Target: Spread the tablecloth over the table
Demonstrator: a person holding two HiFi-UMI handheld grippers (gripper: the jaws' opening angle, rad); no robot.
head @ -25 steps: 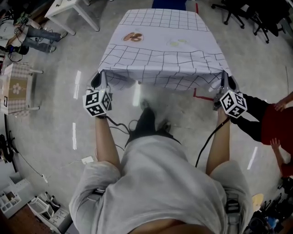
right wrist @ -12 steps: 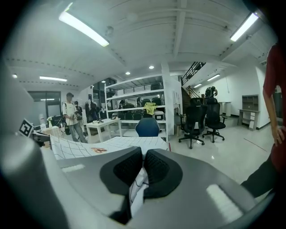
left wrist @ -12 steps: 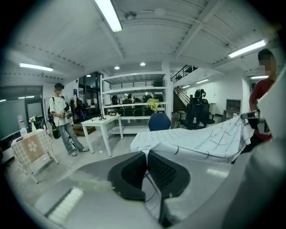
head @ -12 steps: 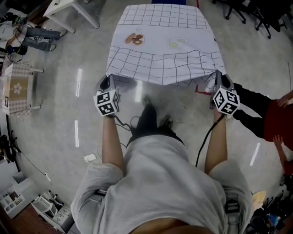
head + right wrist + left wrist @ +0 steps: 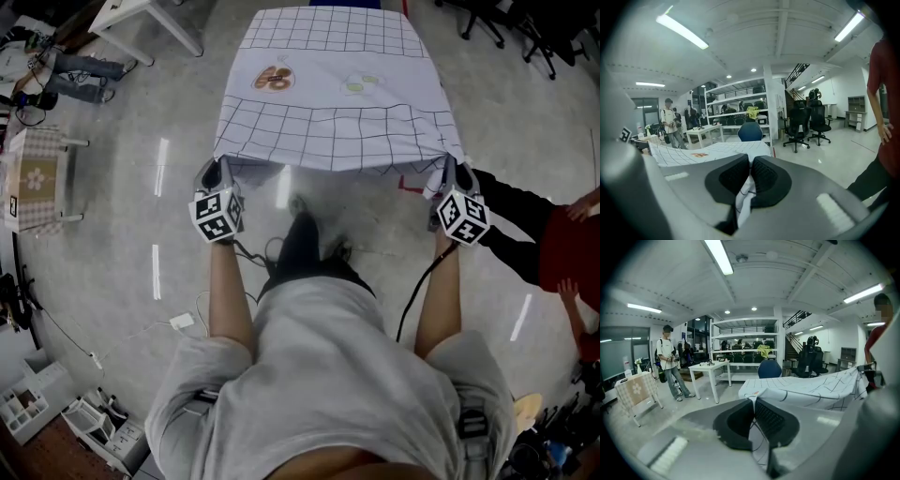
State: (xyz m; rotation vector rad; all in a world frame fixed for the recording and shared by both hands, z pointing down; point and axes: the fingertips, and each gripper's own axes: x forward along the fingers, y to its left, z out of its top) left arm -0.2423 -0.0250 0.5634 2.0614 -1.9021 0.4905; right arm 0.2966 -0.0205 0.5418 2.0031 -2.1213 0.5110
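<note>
At its near corners, left gripper (image 5: pixel 213 175) and right gripper (image 5: pixel 454 176) pinch one tablecloth (image 5: pixel 337 112).

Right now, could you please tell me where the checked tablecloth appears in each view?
Head view: tablecloth at top centre.
Left gripper view: centre-right, running into the jaws.
Right gripper view: centre-left, running into the jaws.
Shared landmark: white table beyond the tablecloth's left side.

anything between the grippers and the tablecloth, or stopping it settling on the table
Nothing visible does. The left gripper and right gripper each clamp a near corner of the tablecloth, which already drapes over the table hidden beneath it.
</note>
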